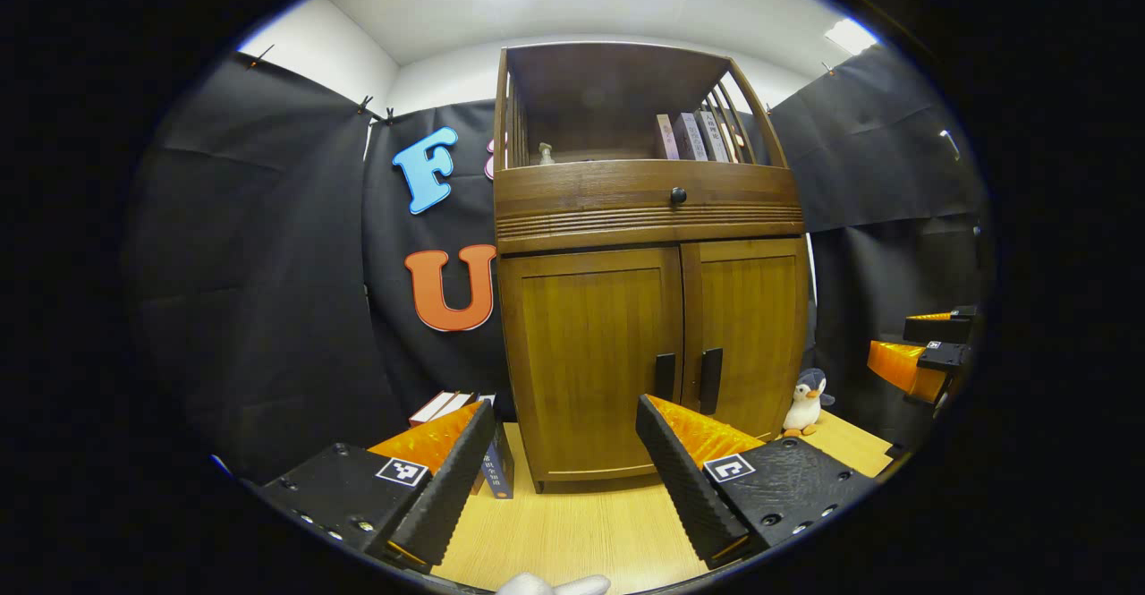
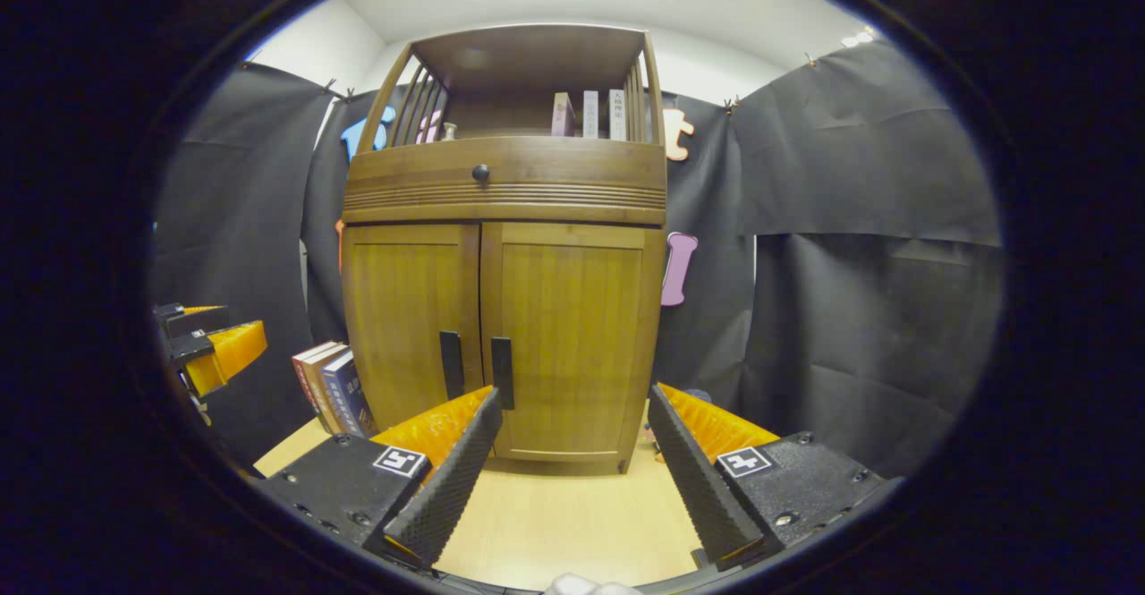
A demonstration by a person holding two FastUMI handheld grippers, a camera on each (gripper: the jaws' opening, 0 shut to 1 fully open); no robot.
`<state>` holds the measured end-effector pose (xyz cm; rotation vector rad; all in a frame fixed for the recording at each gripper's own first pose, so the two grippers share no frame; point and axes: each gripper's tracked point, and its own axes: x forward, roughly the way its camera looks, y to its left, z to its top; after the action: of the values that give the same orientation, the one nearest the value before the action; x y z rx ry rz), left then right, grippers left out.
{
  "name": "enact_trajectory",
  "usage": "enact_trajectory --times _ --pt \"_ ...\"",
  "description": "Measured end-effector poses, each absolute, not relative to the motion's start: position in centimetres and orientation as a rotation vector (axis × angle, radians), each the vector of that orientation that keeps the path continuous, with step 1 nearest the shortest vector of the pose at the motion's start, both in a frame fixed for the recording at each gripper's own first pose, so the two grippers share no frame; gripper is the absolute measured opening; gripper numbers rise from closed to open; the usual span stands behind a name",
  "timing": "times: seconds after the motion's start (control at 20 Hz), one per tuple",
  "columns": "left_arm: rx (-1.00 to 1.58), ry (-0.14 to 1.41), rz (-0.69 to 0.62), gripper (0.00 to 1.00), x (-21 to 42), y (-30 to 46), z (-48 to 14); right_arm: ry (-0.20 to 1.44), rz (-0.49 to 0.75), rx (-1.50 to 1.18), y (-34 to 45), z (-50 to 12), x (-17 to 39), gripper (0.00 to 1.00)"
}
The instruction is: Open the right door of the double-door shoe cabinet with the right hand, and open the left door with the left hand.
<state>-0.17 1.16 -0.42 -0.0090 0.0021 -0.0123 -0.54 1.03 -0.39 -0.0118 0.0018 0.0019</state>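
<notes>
in the left gripper view, the left gripper (image 1: 565,452) hangs released, fingers spread wide, empty, over the light wooden table (image 1: 572,532). the shoe cabinet (image 1: 648,264) stands ahead, both doors closed; the left door (image 1: 590,353) and its black handle (image 1: 665,377) sit just above the right-hand finger, apart from it. a penguin toy (image 1: 808,403) stands beside the cabinet.

in the right gripper view, the right gripper (image 2: 572,452) is likewise released and empty. the right door (image 2: 568,335) lies ahead between the fingers, its handle (image 2: 502,373) just above the left-hand finger. books (image 2: 333,389) lean beside the cabinet.
</notes>
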Motion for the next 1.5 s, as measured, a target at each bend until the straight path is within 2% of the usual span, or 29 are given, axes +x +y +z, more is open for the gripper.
enact_trajectory --times 0.6,1.0,1.05,1.1,1.5 --pt "-0.007 0.006 -0.03 0.96 -0.7 1.5 -0.6 0.009 -0.007 -0.026 2.3 -1.3 1.1 1.0" --pt "0.009 0.03 0.013 0.96 -0.9 1.9 -1.3 0.074 0.054 -0.039 5.0 -5.1 11.4 1.0" --pt "0.011 0.035 0.02 1.0 -0.9 2.0 -1.3 0.074 0.066 -0.024 5.5 -5.2 12.9 1.0" --pt "0.013 0.042 0.03 0.96 -0.9 2.1 -1.4 0.083 0.077 -0.01 6.1 -5.4 14.3 1.0" --pt "0.025 0.052 0.15 0.96 -1.2 3.6 -1.0 0.115 0.143 0.001 9.3 -6.7 23.6 1.0"
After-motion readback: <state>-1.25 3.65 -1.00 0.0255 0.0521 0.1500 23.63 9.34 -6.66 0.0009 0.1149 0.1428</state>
